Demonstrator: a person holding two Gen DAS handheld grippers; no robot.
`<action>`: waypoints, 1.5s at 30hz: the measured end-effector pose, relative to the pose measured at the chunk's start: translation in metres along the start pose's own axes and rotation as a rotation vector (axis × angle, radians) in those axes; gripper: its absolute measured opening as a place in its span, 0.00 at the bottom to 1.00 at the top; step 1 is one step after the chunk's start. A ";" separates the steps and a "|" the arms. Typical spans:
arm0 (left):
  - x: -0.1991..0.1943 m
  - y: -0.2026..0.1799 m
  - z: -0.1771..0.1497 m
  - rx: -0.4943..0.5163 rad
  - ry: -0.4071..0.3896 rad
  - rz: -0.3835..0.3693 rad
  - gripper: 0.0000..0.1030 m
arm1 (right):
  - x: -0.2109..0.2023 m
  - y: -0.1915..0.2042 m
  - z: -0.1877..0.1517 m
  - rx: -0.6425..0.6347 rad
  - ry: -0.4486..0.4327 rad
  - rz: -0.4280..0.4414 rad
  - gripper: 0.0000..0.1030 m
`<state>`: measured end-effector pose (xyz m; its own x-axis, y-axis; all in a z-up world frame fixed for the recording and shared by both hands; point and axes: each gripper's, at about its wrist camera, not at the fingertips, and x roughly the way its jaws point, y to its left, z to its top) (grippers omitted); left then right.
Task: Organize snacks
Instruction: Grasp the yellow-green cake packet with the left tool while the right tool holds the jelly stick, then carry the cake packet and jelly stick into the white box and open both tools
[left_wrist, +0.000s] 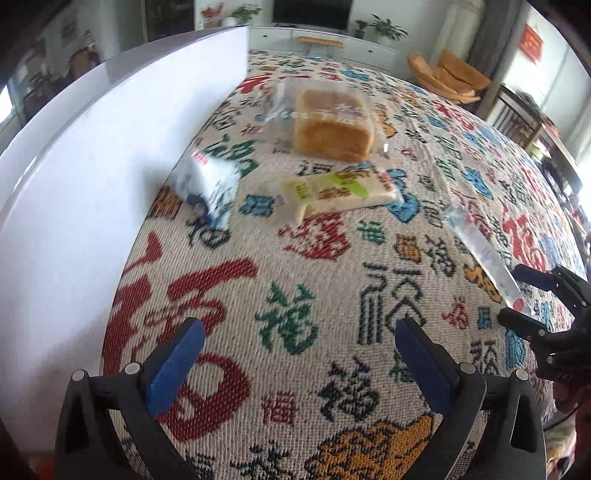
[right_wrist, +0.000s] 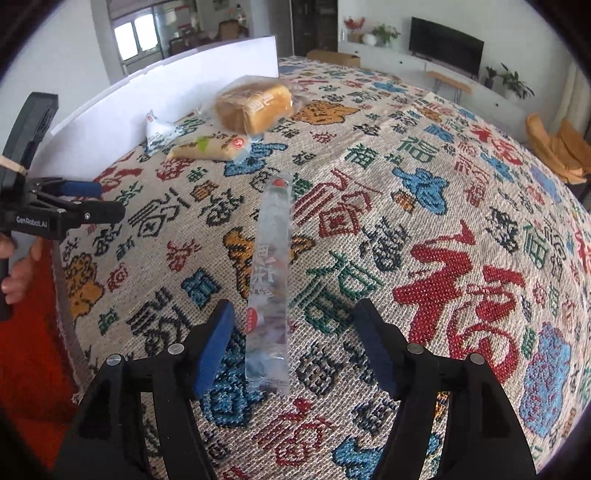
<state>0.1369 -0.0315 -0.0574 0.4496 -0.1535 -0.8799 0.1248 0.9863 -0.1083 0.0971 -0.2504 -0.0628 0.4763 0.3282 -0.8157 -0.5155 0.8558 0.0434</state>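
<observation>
Hovering wide open, the right gripper (right_wrist: 295, 345) straddles a long clear snack stick (right_wrist: 271, 280) without gripping it. The left gripper (left_wrist: 299, 363) (also open) is empty. Bagged bread (right_wrist: 255, 107), a cracker pack (right_wrist: 214, 147) and a small white packet (right_wrist: 159, 129) already cluster beside the white board (right_wrist: 166, 96); the stick lies apart.

A home living room. A flat-screen television (right_wrist: 447, 46) stands on a long white low cabinet (right_wrist: 413, 61) against the far wall, with potted plants (right_wrist: 511, 83) at its ends. Orange cushions (left_wrist: 448, 75) lie on a seat by the wall, and a red paper decoration (left_wrist: 532, 44) hangs nearby. The table wears a woven tablecloth (right_wrist: 424, 229) covered in coloured characters.
</observation>
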 end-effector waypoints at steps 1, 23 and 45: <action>0.000 -0.007 0.010 0.061 0.005 0.002 0.99 | 0.000 0.000 -0.002 0.005 -0.027 -0.001 0.72; 0.041 -0.033 0.069 0.338 0.162 -0.207 0.69 | -0.001 0.006 -0.006 -0.003 -0.045 -0.031 0.78; 0.014 -0.024 0.028 0.172 0.040 -0.044 0.28 | 0.002 0.007 -0.005 -0.012 -0.036 -0.008 0.85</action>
<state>0.1654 -0.0592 -0.0543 0.4049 -0.1903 -0.8943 0.2950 0.9530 -0.0693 0.0908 -0.2457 -0.0675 0.5058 0.3359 -0.7946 -0.5197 0.8538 0.0301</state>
